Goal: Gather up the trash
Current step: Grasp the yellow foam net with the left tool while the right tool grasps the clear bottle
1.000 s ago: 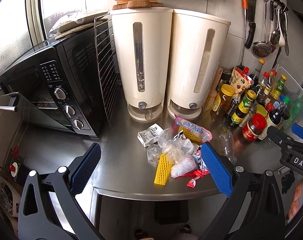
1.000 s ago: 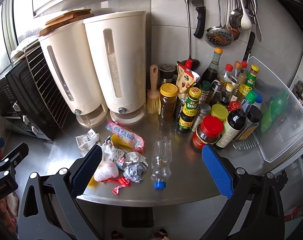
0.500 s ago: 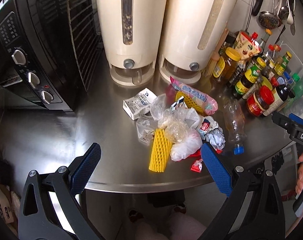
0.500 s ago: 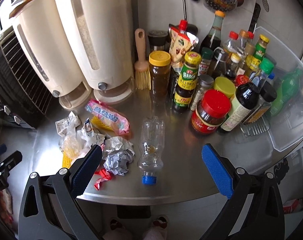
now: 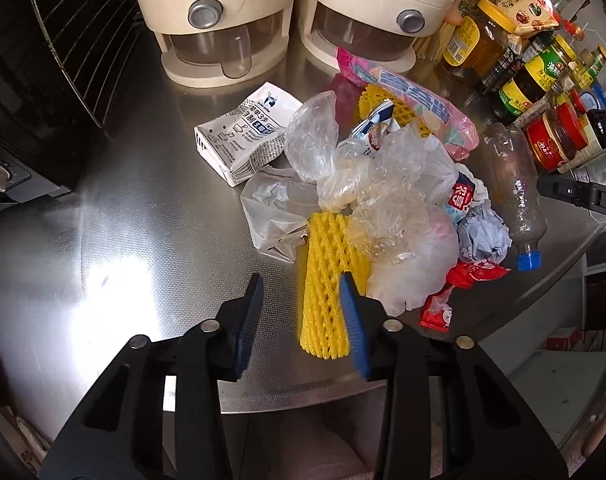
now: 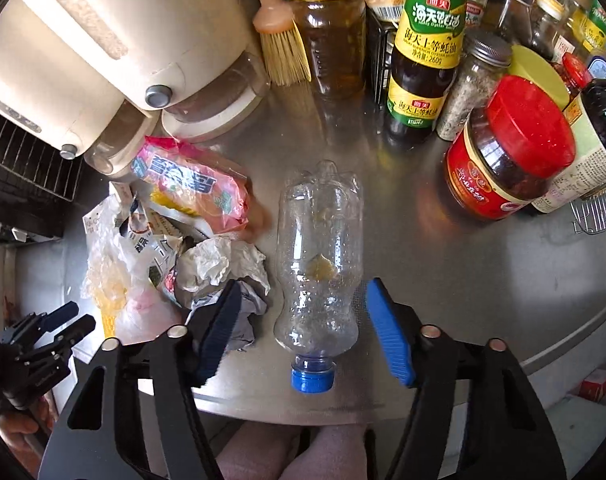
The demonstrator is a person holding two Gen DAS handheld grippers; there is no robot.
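Note:
A pile of trash lies on the steel counter (image 5: 123,220): a yellow foam net sleeve (image 5: 327,280), clear plastic bags (image 5: 383,200), a white carton (image 5: 243,136), a pink packet (image 5: 419,100), crumpled paper (image 5: 483,236), red wrappers (image 5: 463,280). My left gripper (image 5: 301,308) is open, its fingers astride the near end of the foam sleeve. An empty plastic bottle (image 6: 319,256) with a blue cap lies toward me. My right gripper (image 6: 303,320) is open, its fingers either side of the bottle's neck end. The bottle also shows in the left wrist view (image 5: 515,188).
Two cream dispensers (image 5: 223,12) stand at the back. A black oven with a wire rack (image 5: 63,40) is at the left. Sauce bottles and jars (image 6: 511,148) crowd the back right, with a brush (image 6: 281,40). The counter's front edge is just under both grippers.
Both grippers have moved down and forward to the counter and narrowed. The left now straddles the foam sleeve, the right the bottle.

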